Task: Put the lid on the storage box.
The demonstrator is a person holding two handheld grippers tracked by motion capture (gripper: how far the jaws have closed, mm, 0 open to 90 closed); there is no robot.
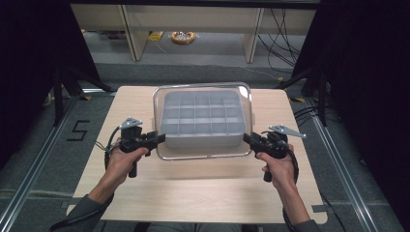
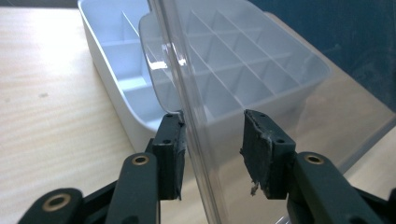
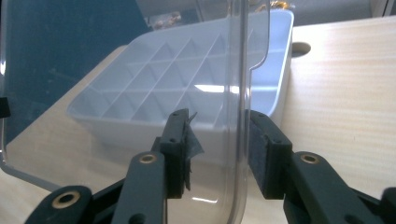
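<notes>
On a pale wooden table (image 1: pixel 193 193): a shallow rectangular box of grey-white plastic (image 1: pixel 200 140), long side towards the person, divided by thin upright walls into a grid of small square cells. In every cell within sight, just the bare floor of the box. In the right gripper view, a bright streak of reflected light over one of the middle cells.

Over the box: a clear, rounded-corner plastic lid (image 1: pixel 203 151), wider than the box on all sides, with the grid plainly seen through it. Held off the table at its two short ends, near the front corners. Front edge apart from the box wall; at the far edge, cannot tell whether touching or not.

Left gripper (image 1: pixel 158 138), black, in the person's left hand: closed down on the lid's left rim. In the left gripper view (image 2: pixel 212 149), lid (image 2: pixel 196 116) running up between the jaws, its edge against one pad, box (image 2: pixel 112 93) behind.

Right gripper (image 1: pixel 247 138), in the right hand: pinching the right rim likewise. In the right gripper view (image 3: pixel 218 144), the lid's turned-down edge (image 3: pixel 236 93) against one pad, box (image 3: pixel 163 79) beyond and below.
</notes>
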